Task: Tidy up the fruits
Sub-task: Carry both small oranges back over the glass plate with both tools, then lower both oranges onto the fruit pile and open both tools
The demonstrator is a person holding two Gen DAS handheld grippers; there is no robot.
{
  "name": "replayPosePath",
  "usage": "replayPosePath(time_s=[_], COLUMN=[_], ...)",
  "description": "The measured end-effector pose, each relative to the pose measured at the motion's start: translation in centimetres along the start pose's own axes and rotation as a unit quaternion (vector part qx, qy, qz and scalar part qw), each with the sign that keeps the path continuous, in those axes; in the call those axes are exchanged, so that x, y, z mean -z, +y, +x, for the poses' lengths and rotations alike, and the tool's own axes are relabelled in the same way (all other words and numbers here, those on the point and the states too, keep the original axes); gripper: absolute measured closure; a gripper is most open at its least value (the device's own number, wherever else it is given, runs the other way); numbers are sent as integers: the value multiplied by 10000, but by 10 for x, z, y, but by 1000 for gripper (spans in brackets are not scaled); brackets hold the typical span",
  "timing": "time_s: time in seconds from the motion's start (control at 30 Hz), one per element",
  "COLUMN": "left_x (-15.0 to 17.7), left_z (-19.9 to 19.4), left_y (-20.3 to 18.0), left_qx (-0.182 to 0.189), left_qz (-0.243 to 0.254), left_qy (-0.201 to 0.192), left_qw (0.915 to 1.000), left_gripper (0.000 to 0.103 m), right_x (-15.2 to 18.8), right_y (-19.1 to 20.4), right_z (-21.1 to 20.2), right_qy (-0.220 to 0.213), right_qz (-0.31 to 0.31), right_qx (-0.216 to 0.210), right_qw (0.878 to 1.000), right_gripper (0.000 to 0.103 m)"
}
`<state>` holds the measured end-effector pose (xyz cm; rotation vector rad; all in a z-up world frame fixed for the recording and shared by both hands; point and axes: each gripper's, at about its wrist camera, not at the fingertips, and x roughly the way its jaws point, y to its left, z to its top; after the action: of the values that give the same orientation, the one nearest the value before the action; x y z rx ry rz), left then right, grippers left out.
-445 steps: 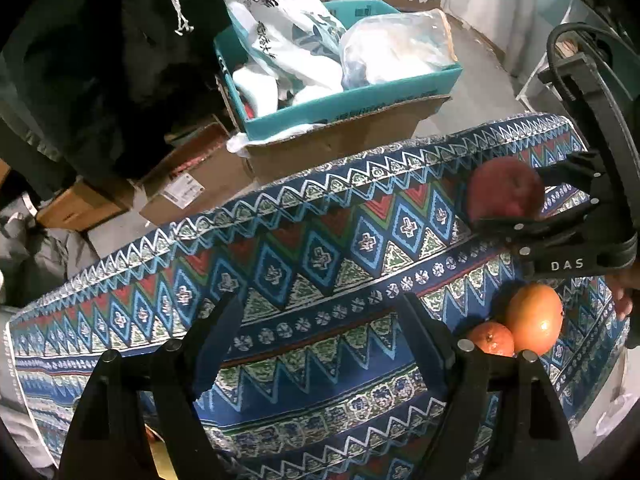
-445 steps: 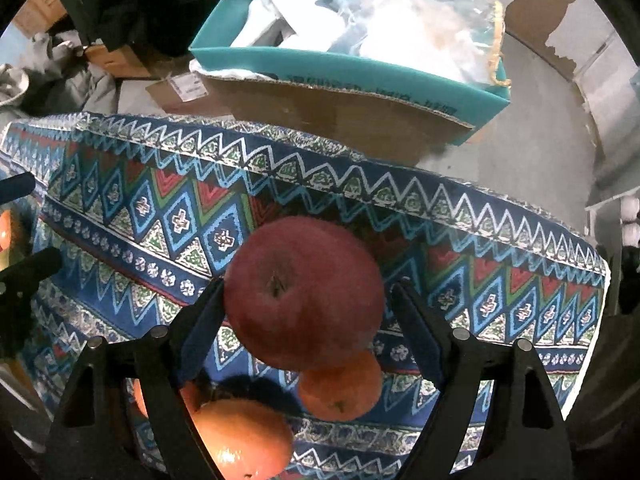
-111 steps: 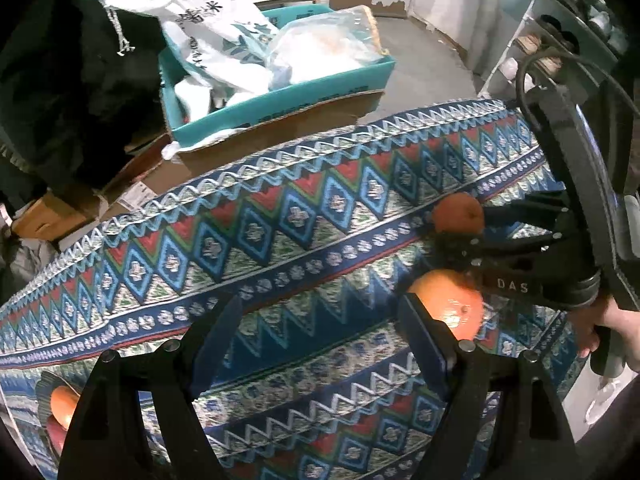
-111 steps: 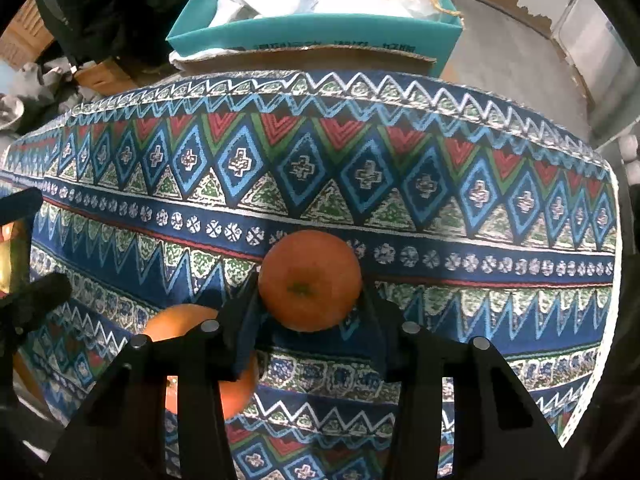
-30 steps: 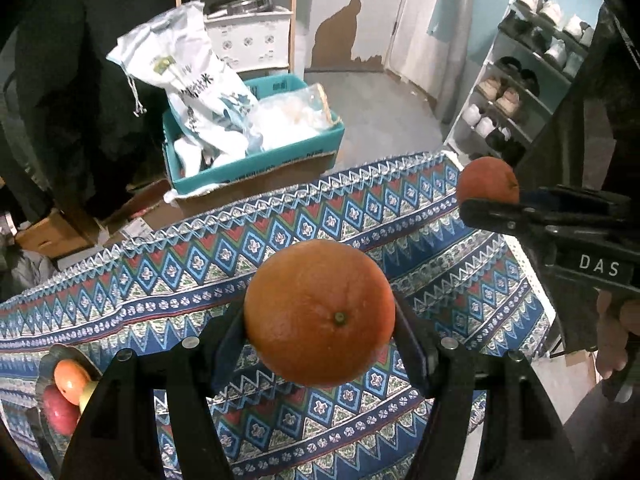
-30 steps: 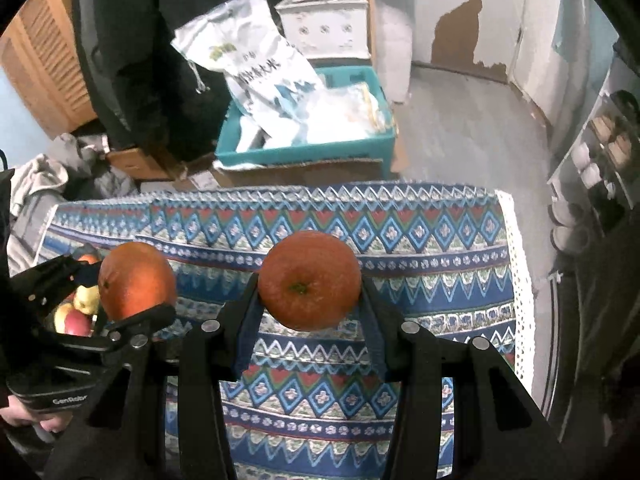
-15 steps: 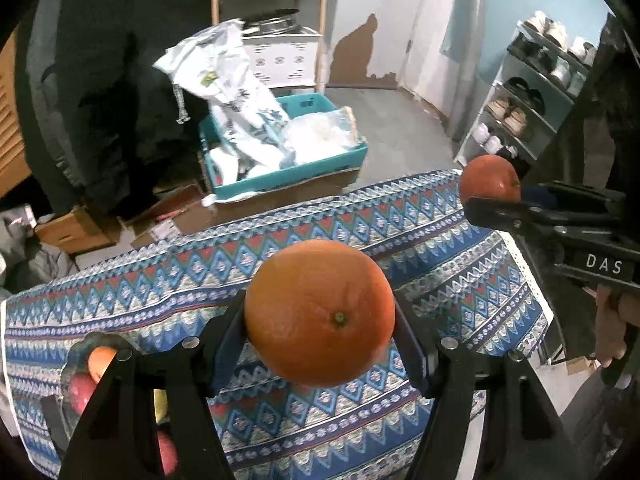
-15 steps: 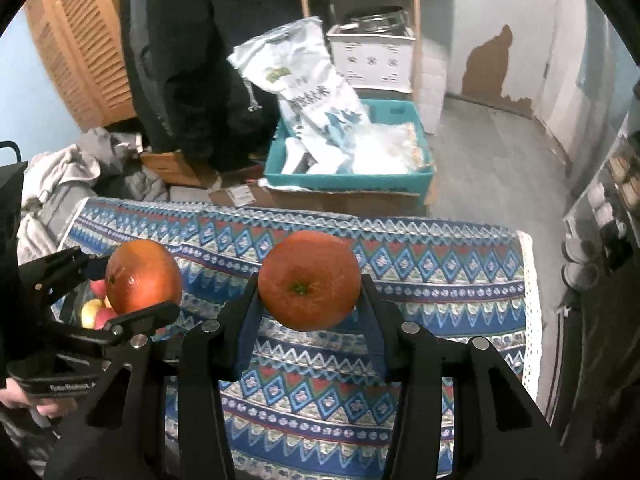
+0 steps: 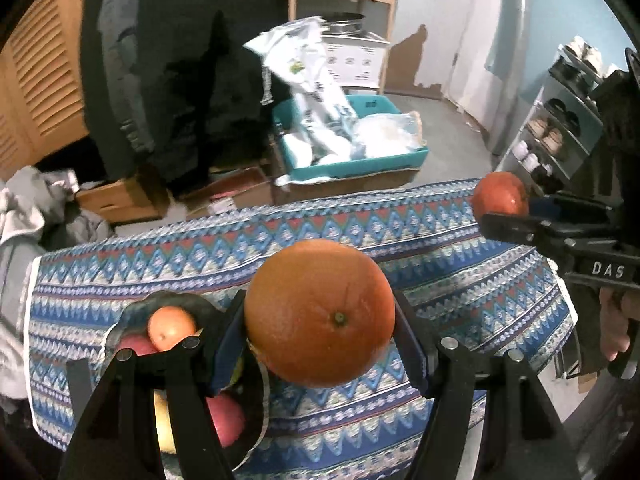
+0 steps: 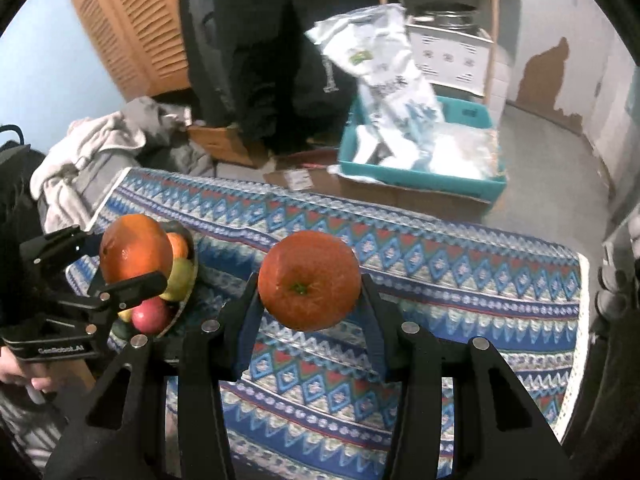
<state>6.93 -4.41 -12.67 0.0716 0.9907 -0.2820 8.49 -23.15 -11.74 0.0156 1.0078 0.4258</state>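
Dark bowl [image 9: 256, 408] of fruit far left on the cloth [image 9: 460, 292]. I see my left gripper [image 9: 320, 320] pinching the big orange [image 9: 320, 312] just above it; right gripper [image 10: 308, 280] clamps the small orange [image 10: 308, 280] mid-table.

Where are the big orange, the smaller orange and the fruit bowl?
big orange [image 9: 320, 312]: left wrist view, middle of its skin.
smaller orange [image 10: 308, 280]: right wrist view, its front face.
fruit bowl [image 10: 191, 280]: right wrist view, its right rim.

both tools [image 9: 320, 316] [image 10: 308, 280] clamped, angled down, l & r.
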Motion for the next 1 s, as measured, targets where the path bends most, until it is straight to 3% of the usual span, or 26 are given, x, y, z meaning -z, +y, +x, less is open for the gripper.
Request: replayPosePath(time_s=[0.53,1.0], left_x=[38,78], left_z=[-13,14], left_y=[95,149], left_qx=[-388,-496], left_qz=[-591,-934], left_qy=[112,467], left_qw=[9974,9933], left_gripper=[33,33], right_x=[-26,-36], right_y=[86,154], right_z=[43,96], right_qy=[274,648], right_qz=[-555,-1050], right_qx=[-562,-819], right_qw=[9965,9890], right_gripper=[58,58])
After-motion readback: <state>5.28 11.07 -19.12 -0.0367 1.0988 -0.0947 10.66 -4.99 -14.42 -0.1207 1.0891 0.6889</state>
